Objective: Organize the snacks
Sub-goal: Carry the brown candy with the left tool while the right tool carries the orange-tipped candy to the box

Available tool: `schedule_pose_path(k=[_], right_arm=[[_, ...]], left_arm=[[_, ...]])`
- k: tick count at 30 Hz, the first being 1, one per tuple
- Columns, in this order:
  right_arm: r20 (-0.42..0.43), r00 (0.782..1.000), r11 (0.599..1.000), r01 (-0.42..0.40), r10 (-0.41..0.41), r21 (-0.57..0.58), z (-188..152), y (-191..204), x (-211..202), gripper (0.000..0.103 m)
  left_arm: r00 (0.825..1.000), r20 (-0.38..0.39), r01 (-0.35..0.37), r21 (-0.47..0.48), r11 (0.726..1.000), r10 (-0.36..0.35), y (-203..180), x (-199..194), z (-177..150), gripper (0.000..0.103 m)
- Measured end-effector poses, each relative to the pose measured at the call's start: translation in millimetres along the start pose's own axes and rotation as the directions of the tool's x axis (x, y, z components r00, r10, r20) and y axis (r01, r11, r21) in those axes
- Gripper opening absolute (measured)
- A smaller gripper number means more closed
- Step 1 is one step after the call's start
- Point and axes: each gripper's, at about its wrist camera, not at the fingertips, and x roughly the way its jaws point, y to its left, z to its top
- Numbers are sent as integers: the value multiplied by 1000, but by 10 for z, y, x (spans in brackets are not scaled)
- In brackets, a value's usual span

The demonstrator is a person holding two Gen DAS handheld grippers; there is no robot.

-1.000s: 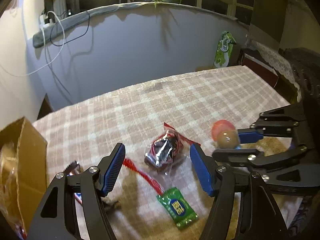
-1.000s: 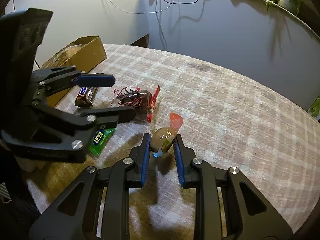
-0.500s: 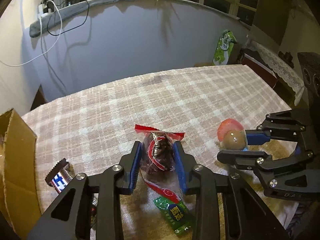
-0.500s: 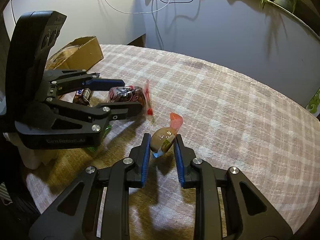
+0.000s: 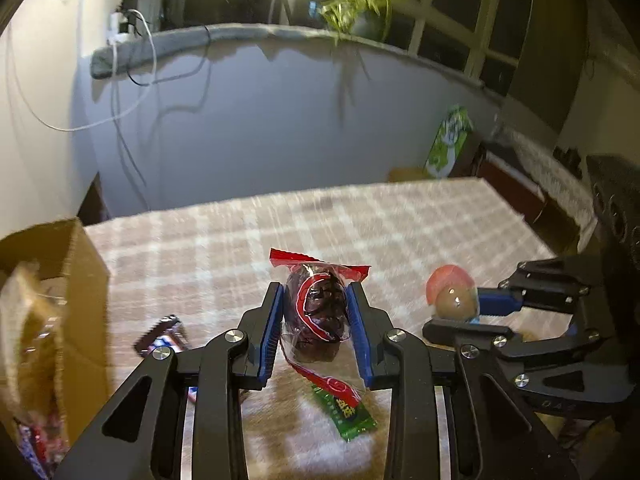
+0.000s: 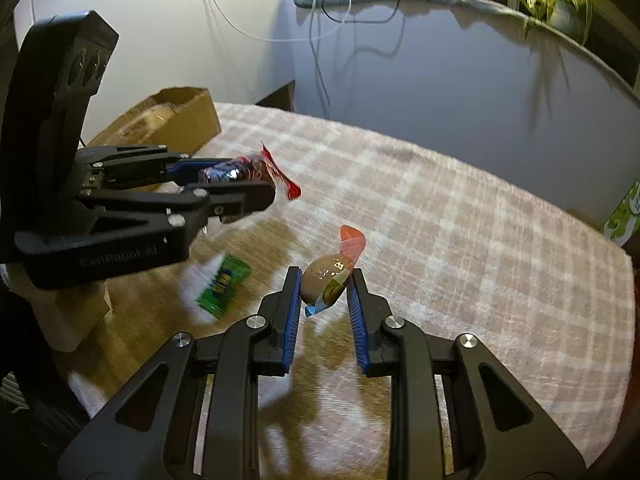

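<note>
A: Start at the left edge of the table (image 5: 420,216). What stands there?

B: A brown cardboard box (image 5: 60,280), open at the top, on the checked tablecloth (image 6: 460,240). A crinkled clear bag with something tan inside (image 5: 28,320) sticks up out of it, and lower down there is a red and blue wrapper (image 5: 36,444). Both are blurred, so I cannot tell what they are.

A: And just beside the box?

B: A small dark bar with a blue and white label (image 5: 164,334) lies on the cloth, between the box and the left gripper (image 5: 315,300).

A: What are those tongs doing?

B: They are closed on a clear packet with red ends and a dark filling (image 5: 316,312). The blue pads (image 5: 273,320) press both sides of it, and it hangs above the cloth, clear of the table.

A: Below it?

B: A green sachet (image 6: 224,286) lies flat near the front edge of the table.

A: And to the right?

B: The right gripper (image 6: 325,284) is clamped on a round brown sweet in a clear wrapper with an orange twist (image 6: 326,274), also lifted off the cloth. The far right corner of the table is bare check. Behind it a green and white pack (image 5: 450,140) leans against the wall.
</note>
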Motion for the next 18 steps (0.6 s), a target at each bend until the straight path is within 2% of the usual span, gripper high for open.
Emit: schedule_pose_path(k=[6,11,18], right_arm=[[43,999,999,-10,12,-35,129,276,-199,24],[62,998,997,-27,32,-76,243,551,-262,24],[76,994,989,-61,72,-135,398,964,-274,24]], left_arm=[[996,85,-4,-35,999,7,147,-384,23,30],[986,158,-48,-54,997,56,321,-690,22,30],[975,201,-78,-104,992,98,615,-959,-40,30]])
